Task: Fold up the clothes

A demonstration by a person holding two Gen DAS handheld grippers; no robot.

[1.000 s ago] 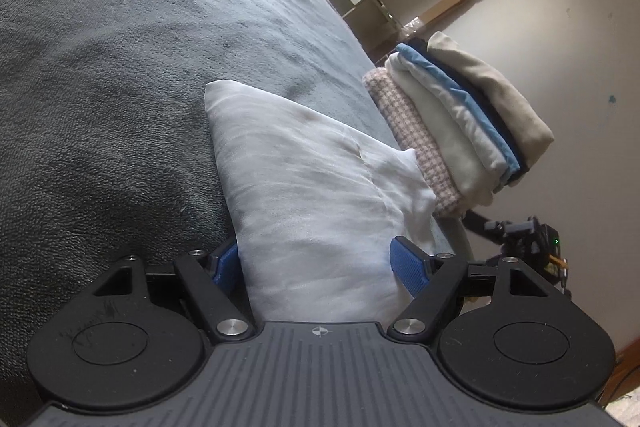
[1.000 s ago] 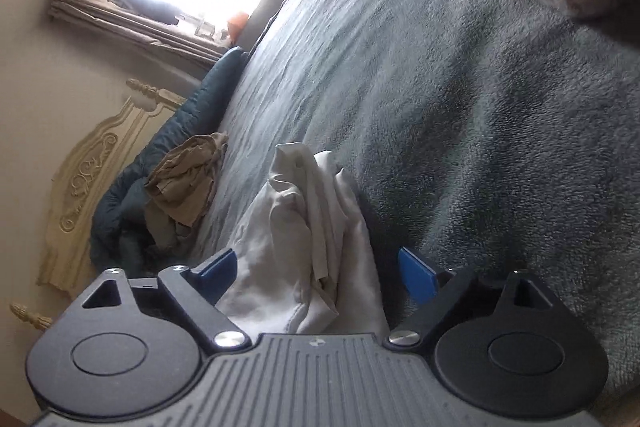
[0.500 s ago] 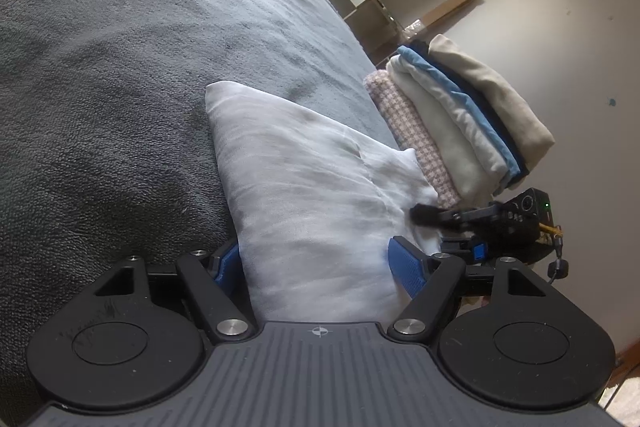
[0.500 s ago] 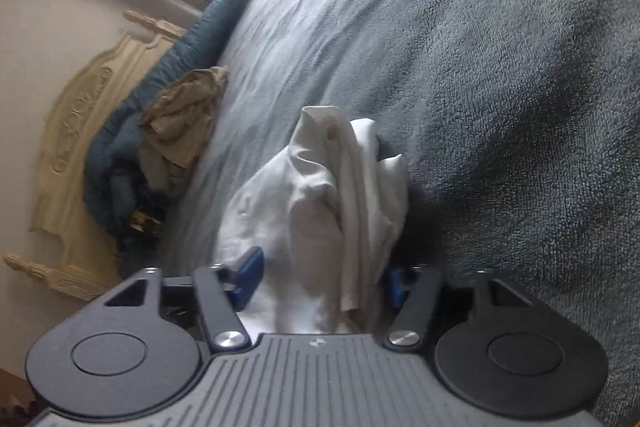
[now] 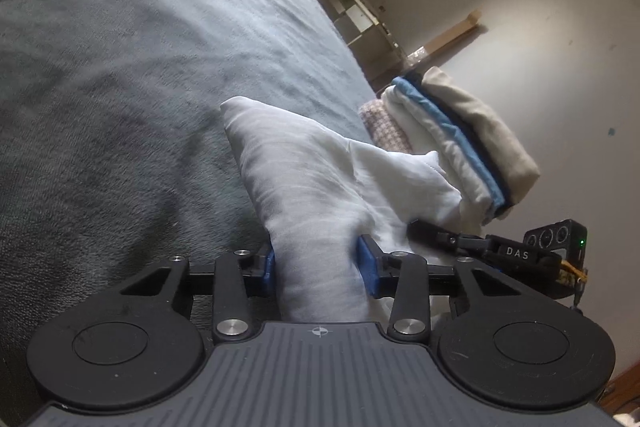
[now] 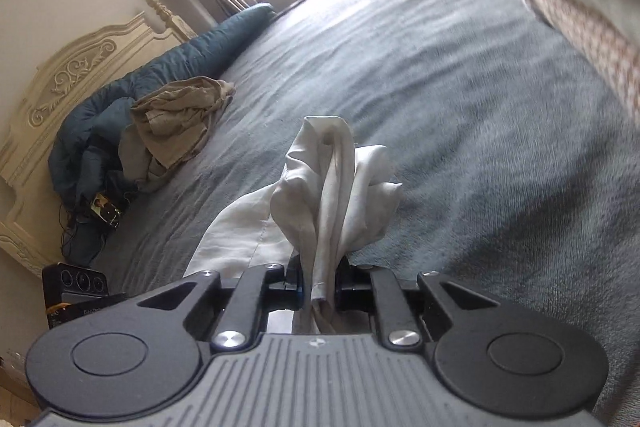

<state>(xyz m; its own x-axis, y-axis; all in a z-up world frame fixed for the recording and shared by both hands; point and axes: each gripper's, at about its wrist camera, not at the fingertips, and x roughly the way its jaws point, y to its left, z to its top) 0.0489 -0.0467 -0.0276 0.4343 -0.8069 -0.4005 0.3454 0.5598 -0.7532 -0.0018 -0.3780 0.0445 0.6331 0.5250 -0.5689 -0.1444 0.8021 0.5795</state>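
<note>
Loosely bunched white garment [image 5: 320, 187], creased.

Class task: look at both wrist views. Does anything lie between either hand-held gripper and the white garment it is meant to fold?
Nothing visible does. The left hand-held gripper has just been closing and grips the white garment; the right hand-held gripper has also just been closing and pinches a bunched fold.

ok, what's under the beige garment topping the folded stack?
Under the beige garment: dark navy, blue, white, then a pink checked piece lowest. The stack's base is hidden by the white cloth.
</note>
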